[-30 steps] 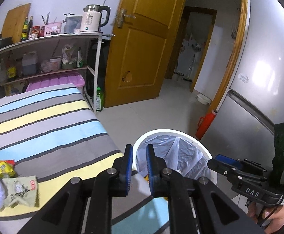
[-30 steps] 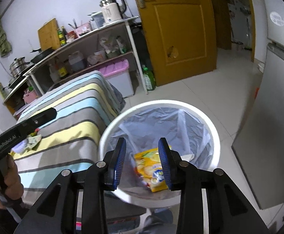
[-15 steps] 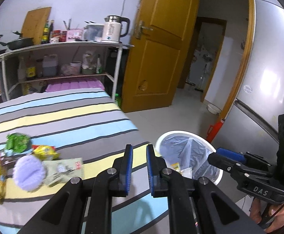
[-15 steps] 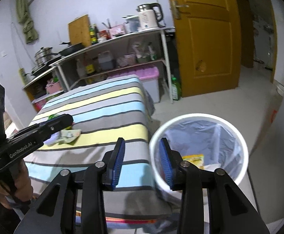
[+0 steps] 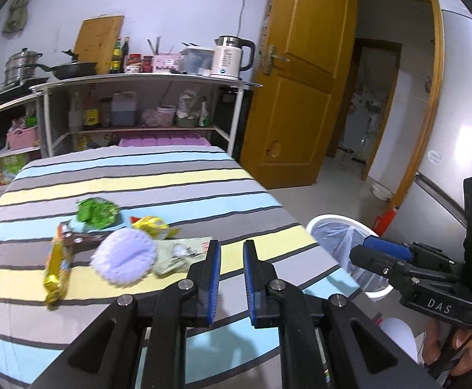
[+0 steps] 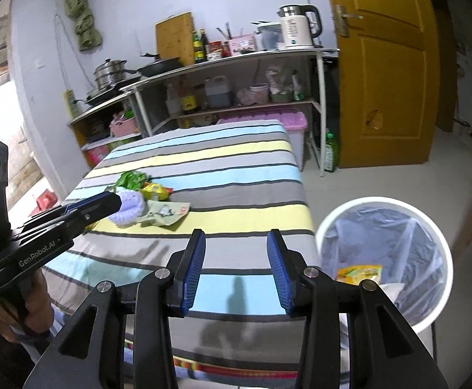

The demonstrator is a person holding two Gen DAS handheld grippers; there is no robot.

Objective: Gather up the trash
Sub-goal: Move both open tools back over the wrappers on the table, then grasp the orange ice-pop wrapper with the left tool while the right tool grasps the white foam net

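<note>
Both tools swung from the bin (image 6: 385, 259) toward the striped worktop (image 5: 177, 188). Right tool (image 6: 236, 272) had just widened, empty; left tool (image 5: 229, 282) stood narrowly parted, empty. Trash pile (image 5: 112, 246) lay ahead-left, apart.

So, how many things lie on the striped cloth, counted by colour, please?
Green: 1, crumpled wrapper
Yellow: 2, long wrapper and small packet
Purple: 1, round fluffy pad
Pale: 1, flat sachet
Total: 5
</note>
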